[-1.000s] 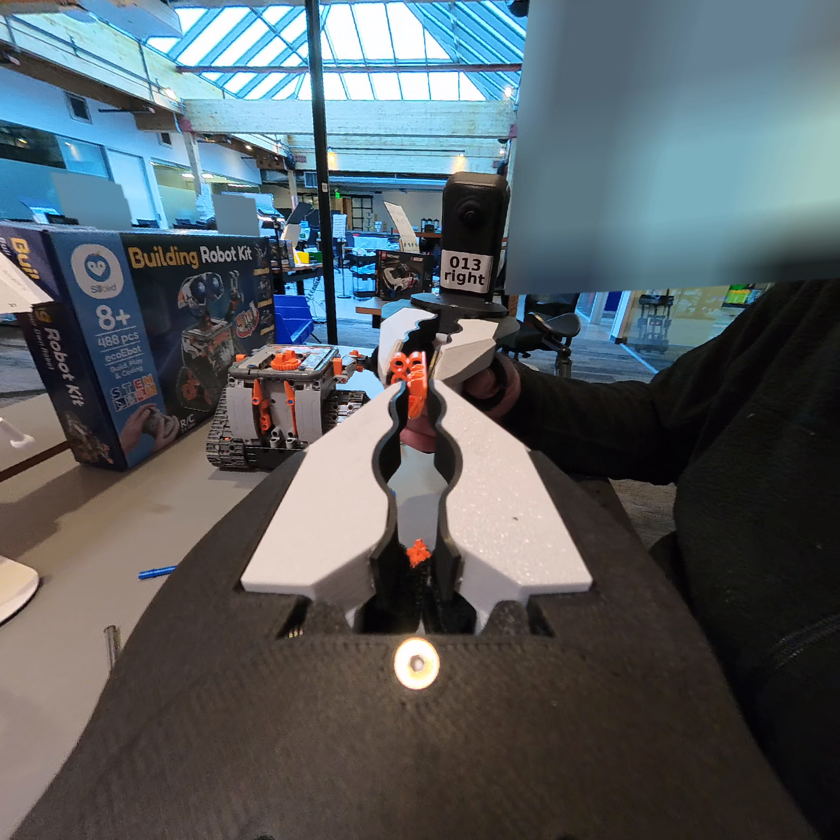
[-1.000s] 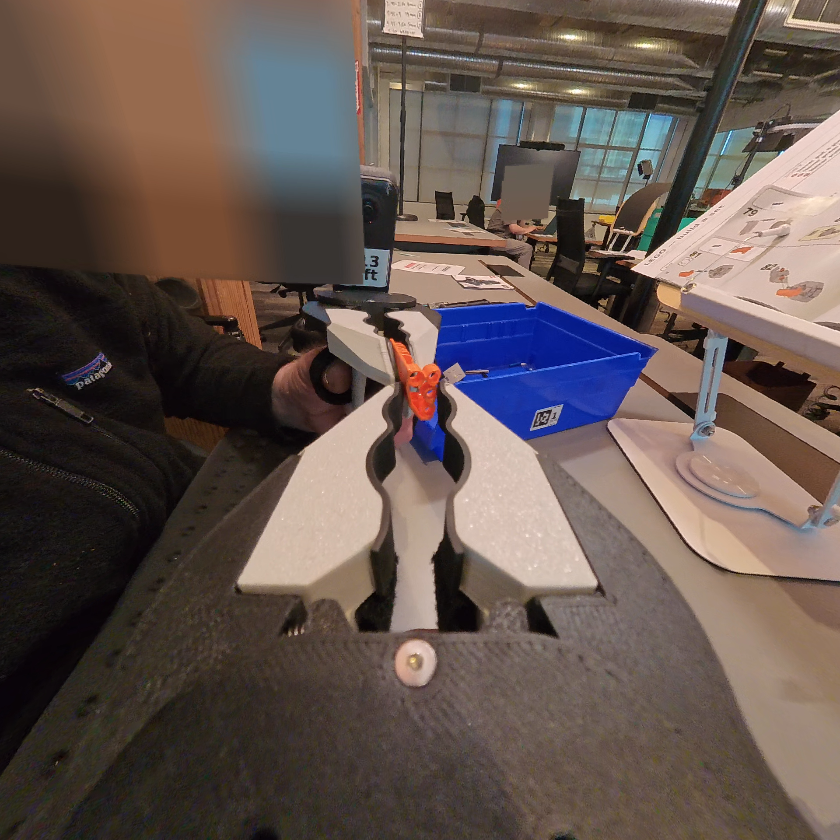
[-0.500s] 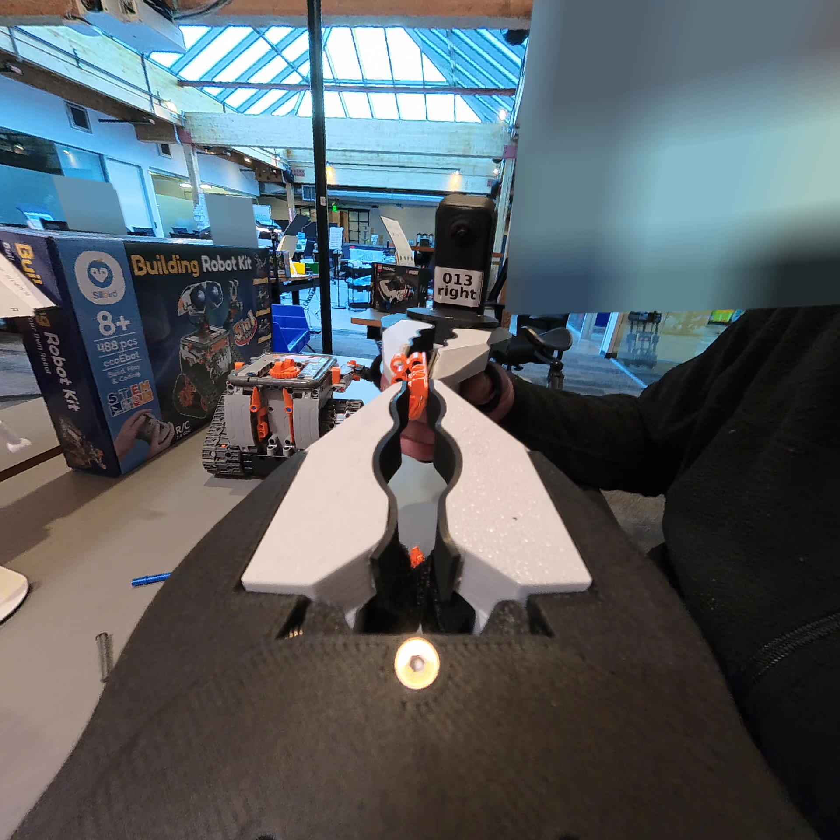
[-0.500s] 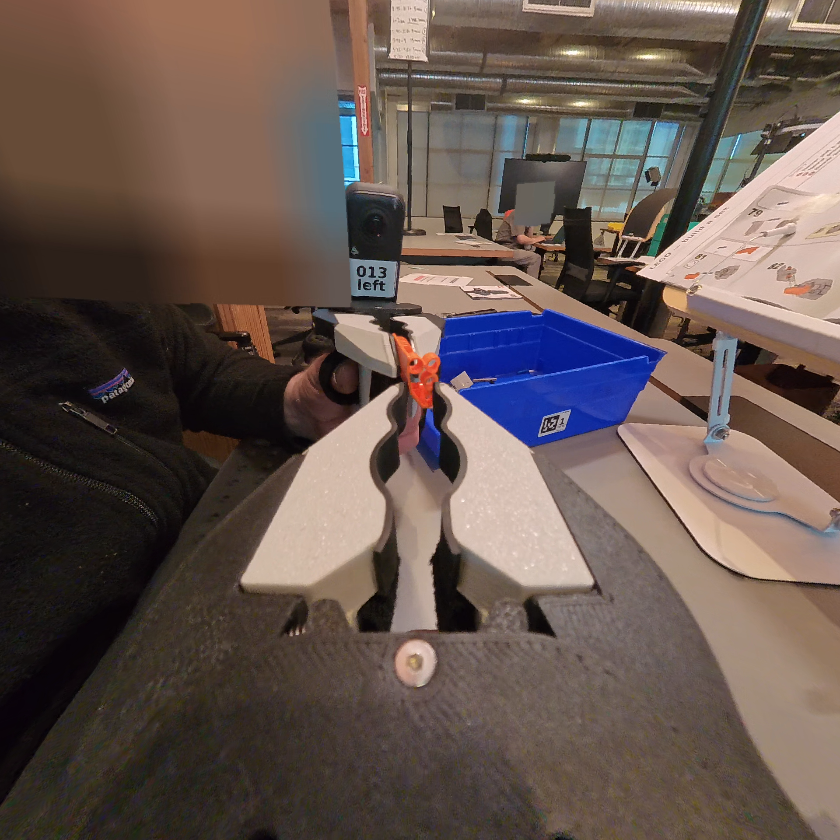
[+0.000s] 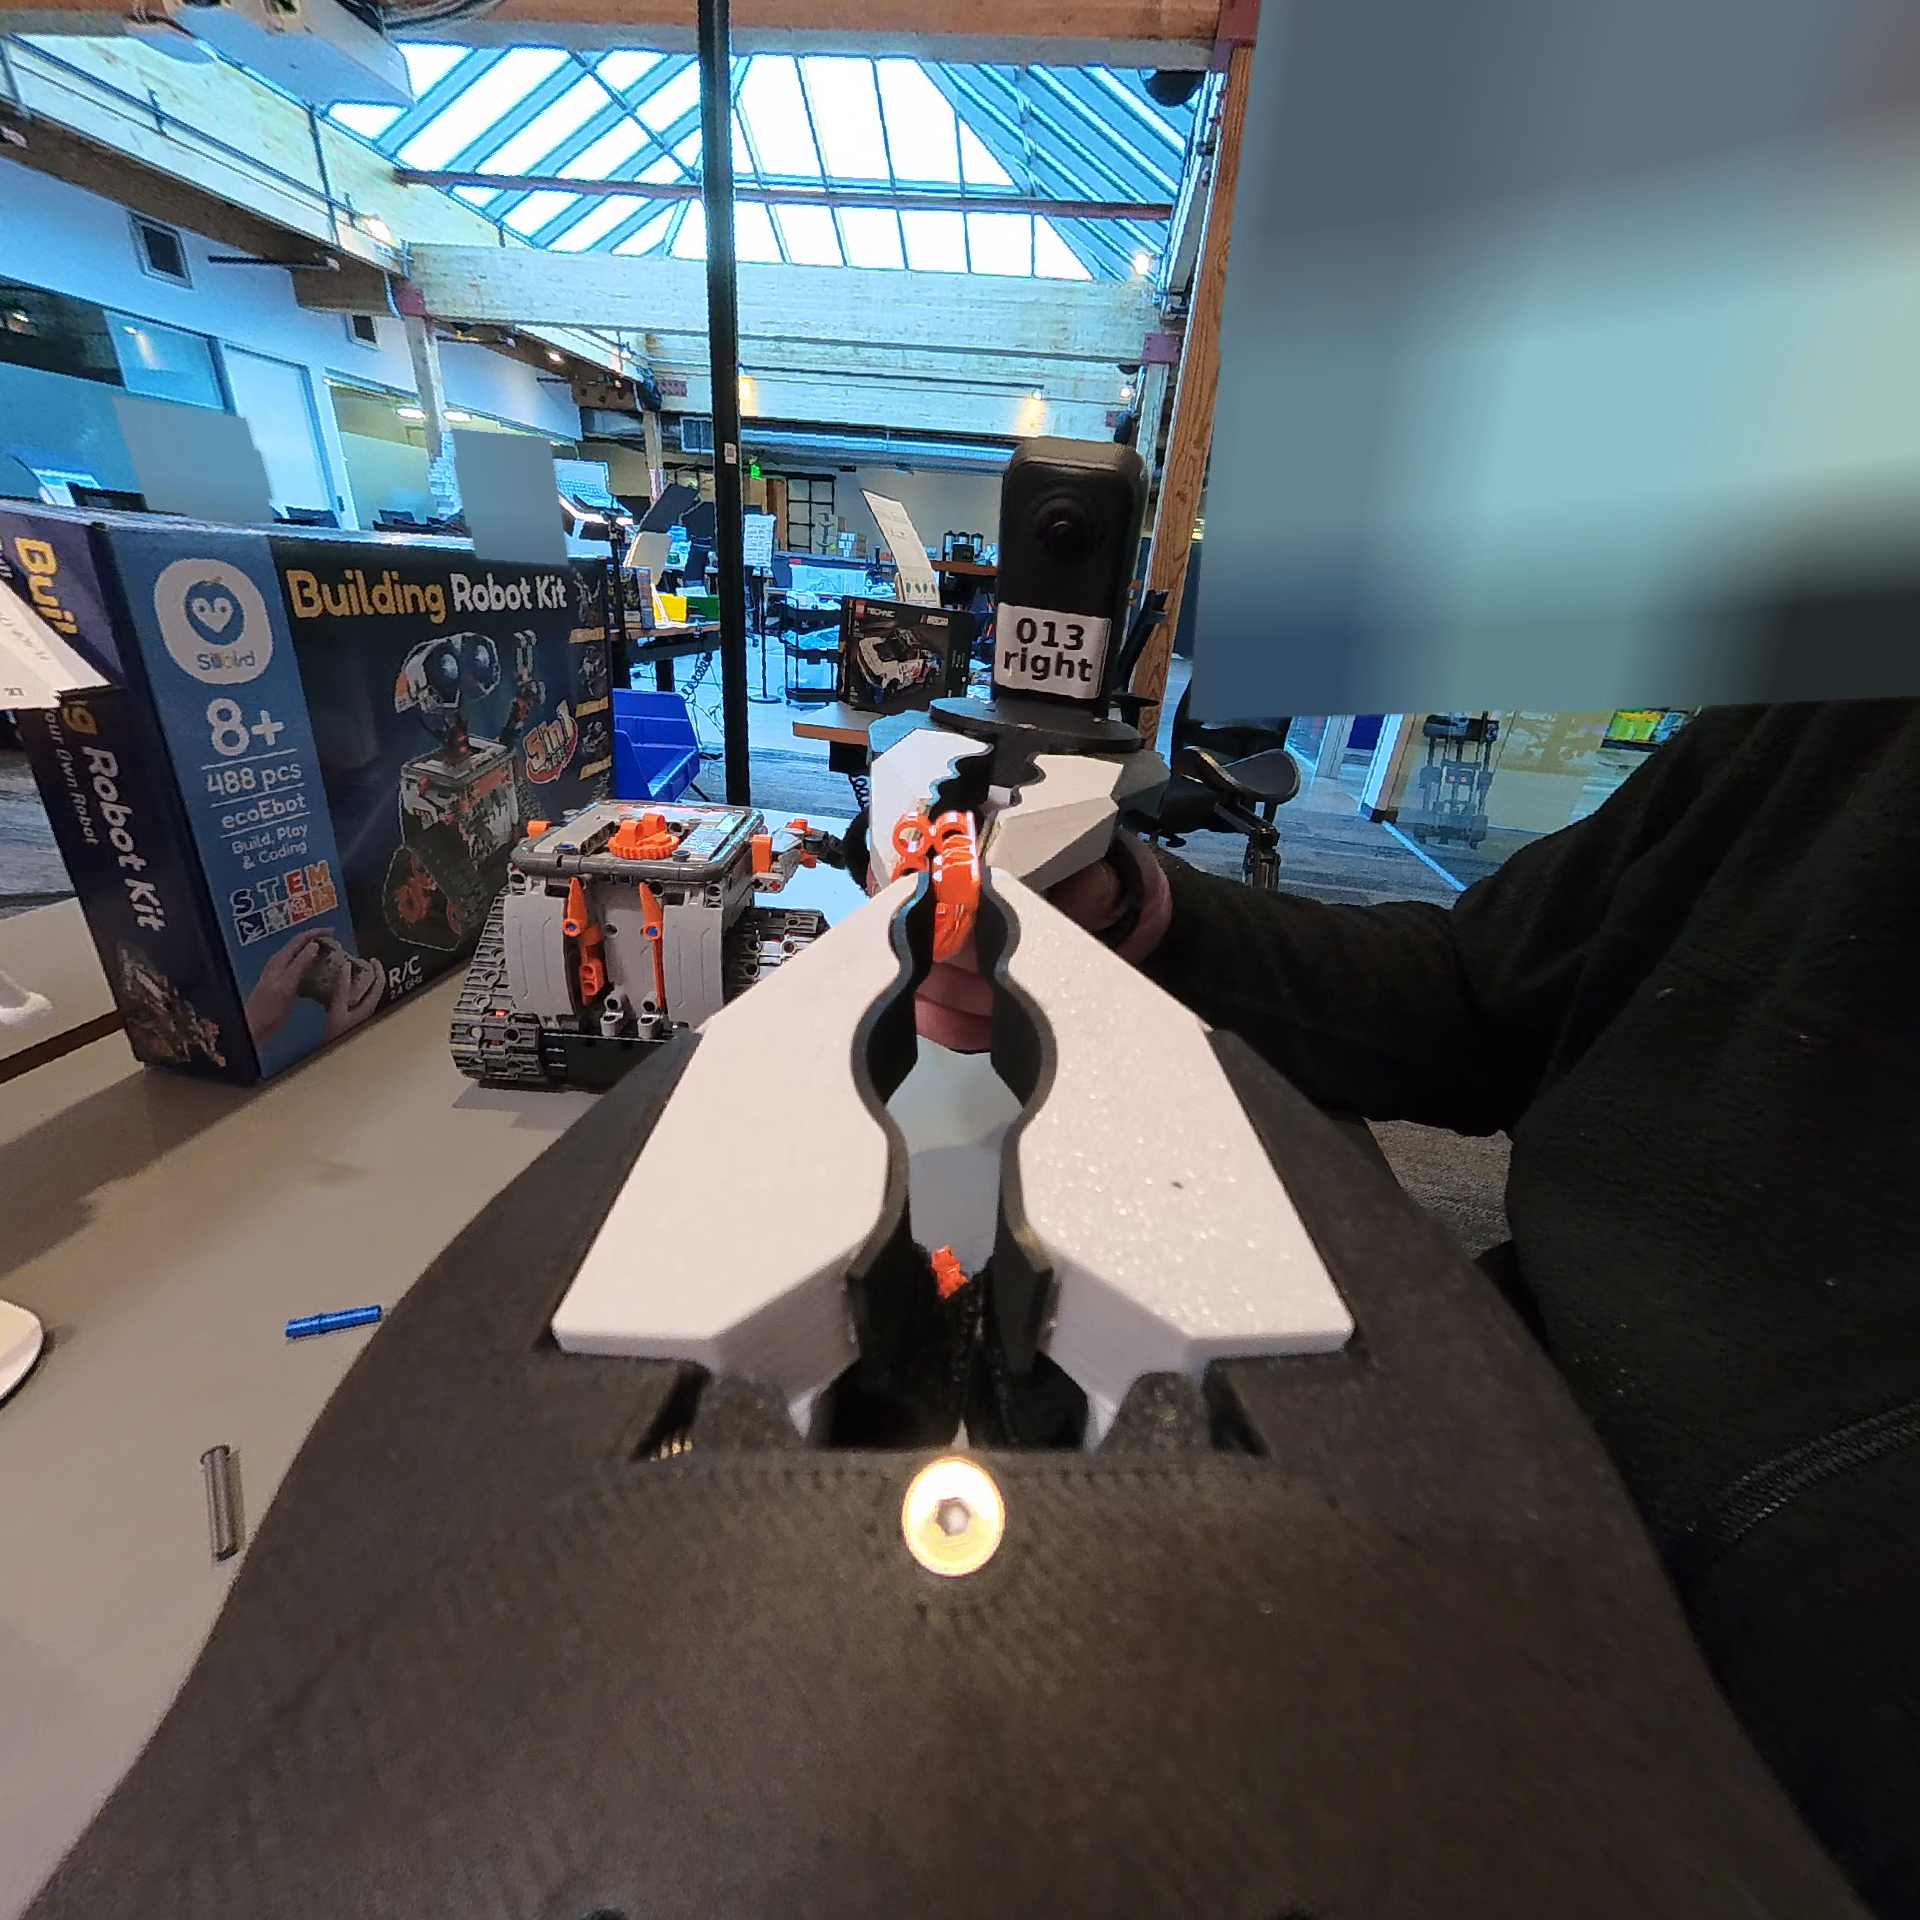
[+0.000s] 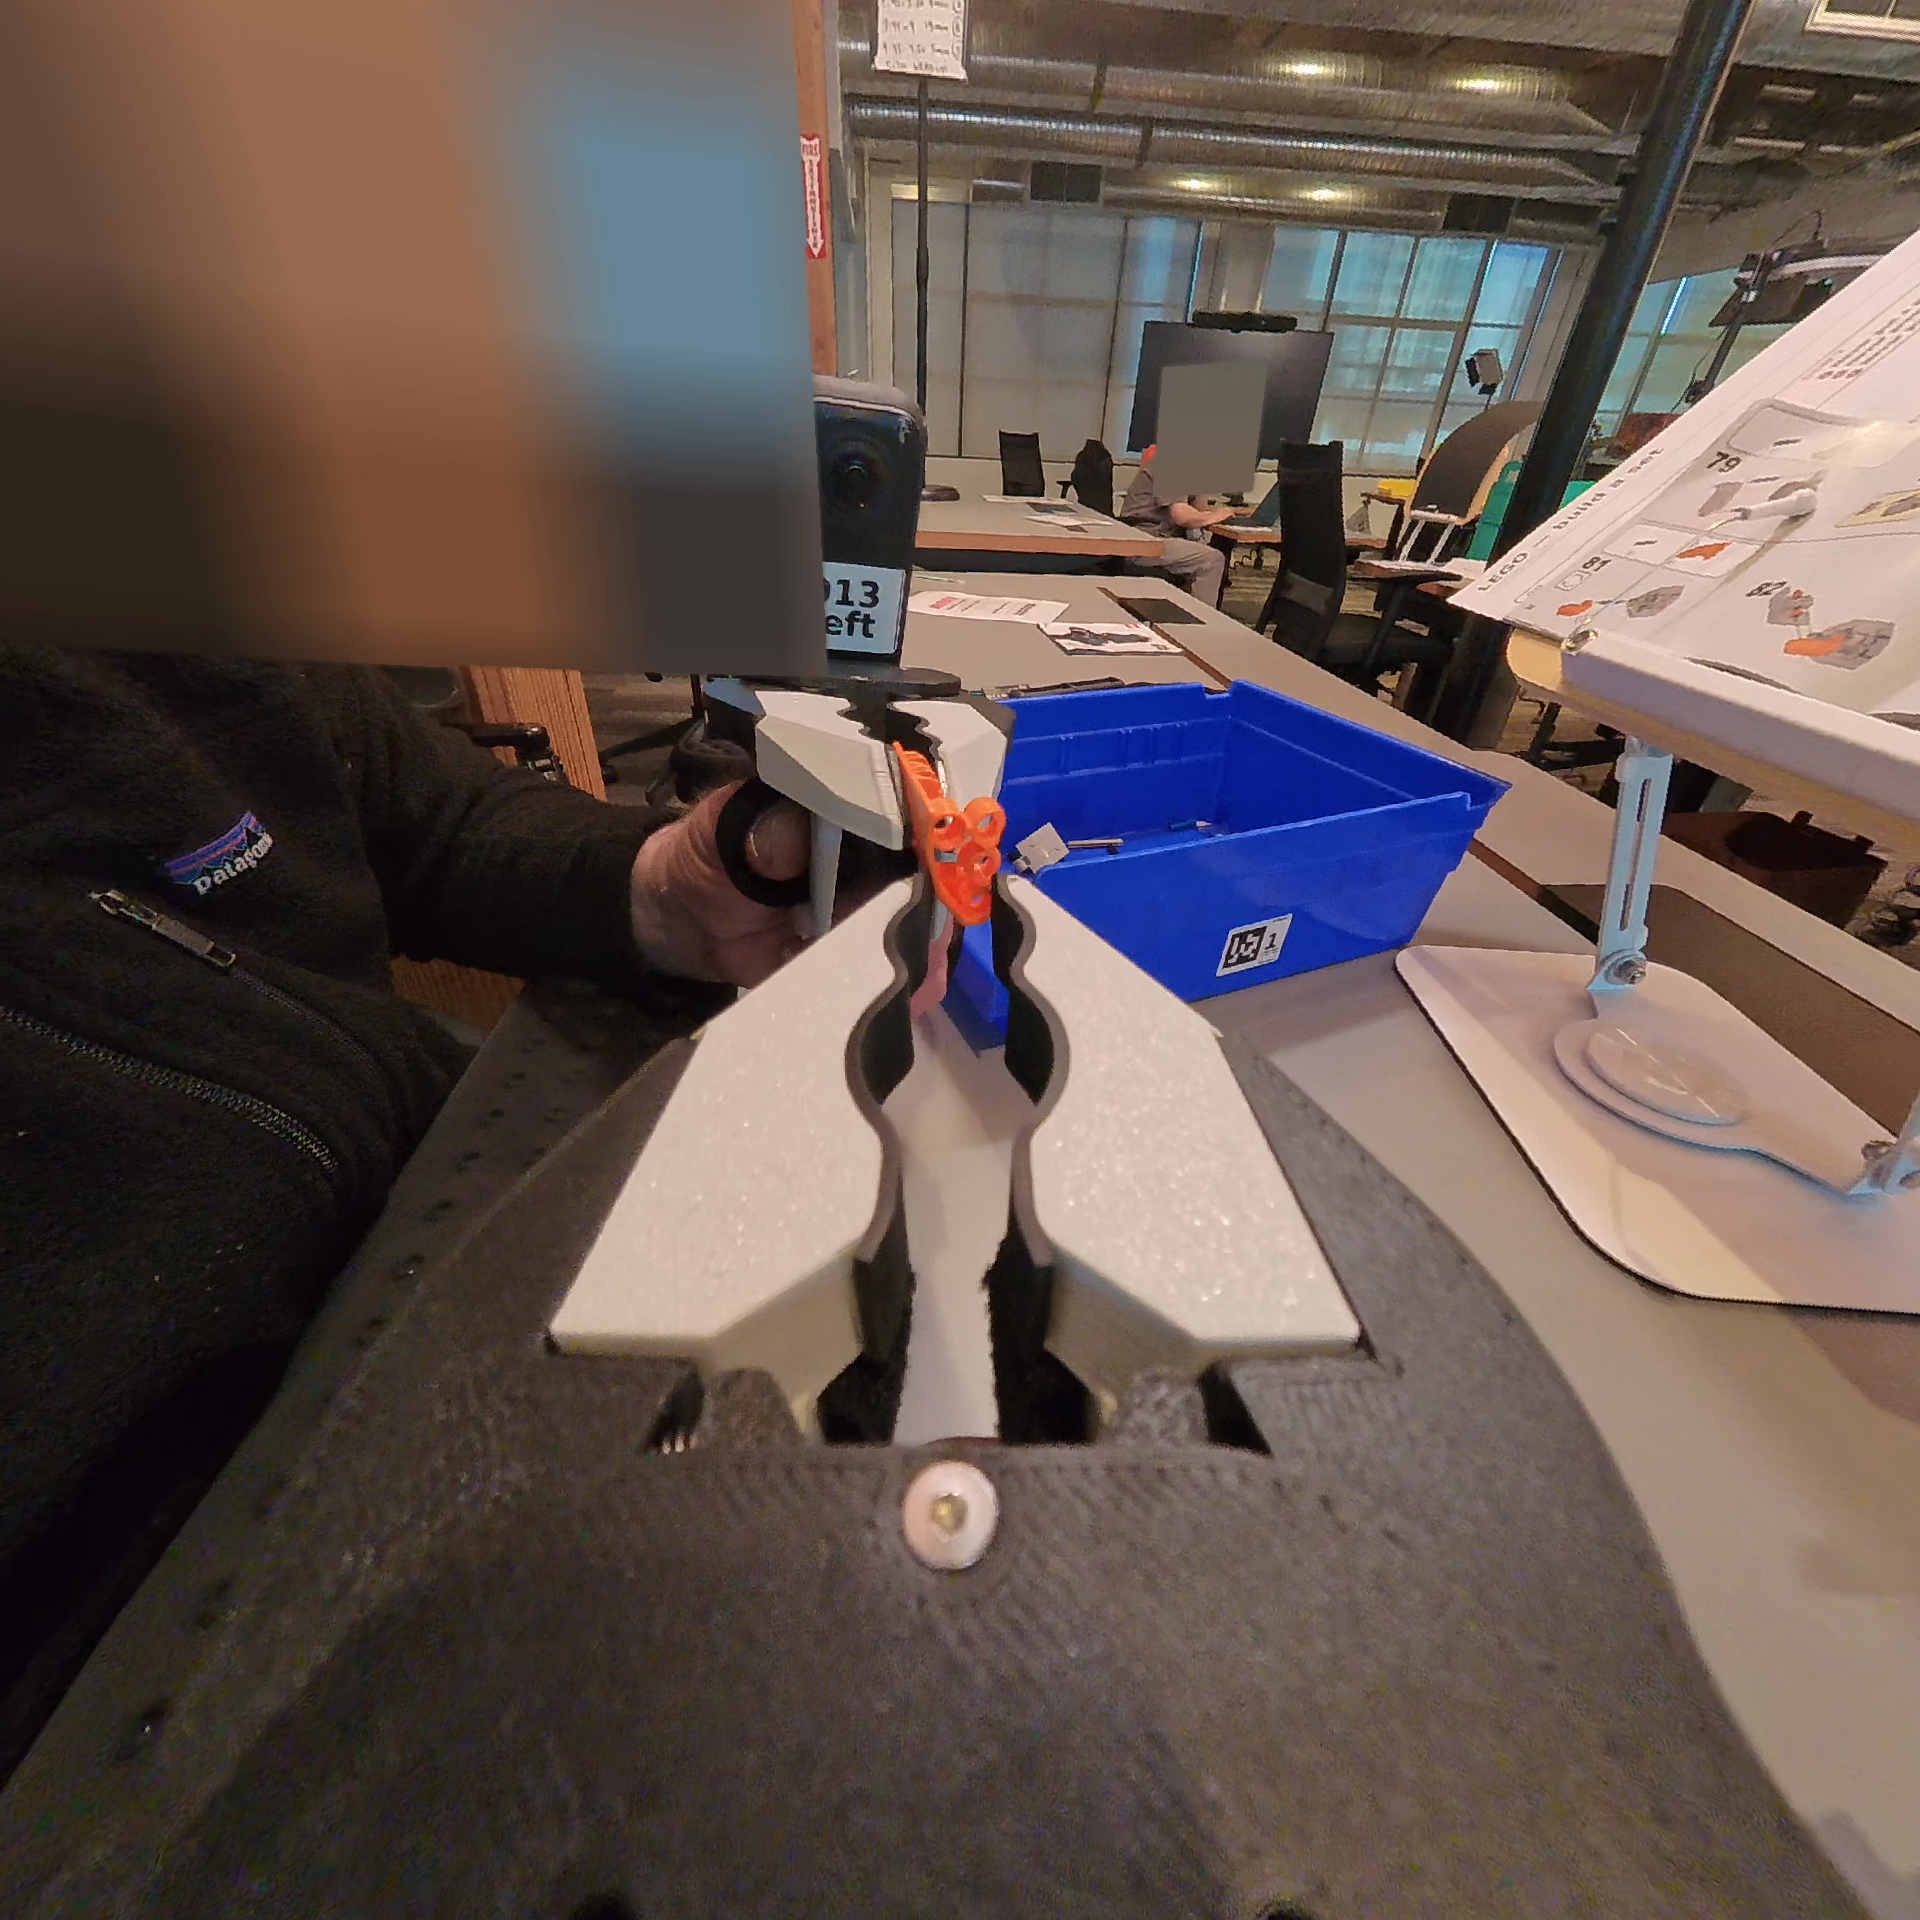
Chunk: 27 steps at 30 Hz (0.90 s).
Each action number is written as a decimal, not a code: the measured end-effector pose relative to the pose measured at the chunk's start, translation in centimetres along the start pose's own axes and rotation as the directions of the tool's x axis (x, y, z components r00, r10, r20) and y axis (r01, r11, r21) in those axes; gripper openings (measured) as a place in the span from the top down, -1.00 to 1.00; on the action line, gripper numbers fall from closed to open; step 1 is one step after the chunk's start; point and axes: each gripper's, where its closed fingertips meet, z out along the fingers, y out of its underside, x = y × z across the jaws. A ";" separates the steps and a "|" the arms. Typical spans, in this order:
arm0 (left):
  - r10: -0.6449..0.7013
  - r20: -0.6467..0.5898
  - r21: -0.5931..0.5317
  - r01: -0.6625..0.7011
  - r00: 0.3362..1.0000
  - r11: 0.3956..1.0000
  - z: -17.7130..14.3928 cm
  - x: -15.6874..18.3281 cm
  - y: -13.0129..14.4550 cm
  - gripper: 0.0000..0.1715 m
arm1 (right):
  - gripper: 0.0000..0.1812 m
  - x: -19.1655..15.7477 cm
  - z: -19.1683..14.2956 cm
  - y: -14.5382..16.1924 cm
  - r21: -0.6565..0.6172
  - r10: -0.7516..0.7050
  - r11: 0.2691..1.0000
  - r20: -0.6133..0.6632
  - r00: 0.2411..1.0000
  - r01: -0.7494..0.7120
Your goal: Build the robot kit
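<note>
L: my left gripper (image 5: 951,914) fingers clamped on small orange perforated plastic piece (image 5: 948,883), held above grey table (image 5: 156,1247) | R: right gripper (image 6: 961,904) fingers pinch same piece (image 6: 958,860), tips meeting head-on | guess: two-point hold steadies it | near: blue plastic bin (image 6: 1247,831), grey-orange tracked toy robot (image 5: 623,935)

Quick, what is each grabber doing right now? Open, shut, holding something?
Left gripper: shut on the orange piece.
Right gripper: shut on the same orange piece, tip to tip with the left.
</note>
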 end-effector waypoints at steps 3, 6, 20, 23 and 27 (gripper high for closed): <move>-0.001 0.001 -0.001 0.001 1.000 1.000 0.0 0.0 0.0 0.95 | 0.91 0.0 0.0 0.0 -0.005 -0.007 1.000 -0.006 1.000 0.007; 0.010 0.006 -0.002 -0.010 1.000 1.000 0.0 -0.1 0.0 0.95 | 0.90 0.1 0.1 0.0 -0.004 -0.009 1.000 -0.011 1.000 0.009; -0.075 -0.031 0.087 0.077 0.997 0.993 -1.5 -0.9 -1.8 0.95 | 0.88 0.6 -1.0 -1.6 0.051 -0.038 0.998 -0.063 0.997 0.041; 0.058 0.053 0.026 -0.060 0.997 0.998 -2.6 -0.8 -2.6 0.95 | 0.88 1.5 -1.3 -1.5 0.036 -0.035 0.999 -0.105 0.994 0.039; 0.186 0.200 -0.041 -0.181 0.962 0.983 -5.4 -1.0 -3.3 0.96 | 0.84 4.4 -1.6 1.3 -0.169 -0.098 0.984 -0.238 0.966 0.058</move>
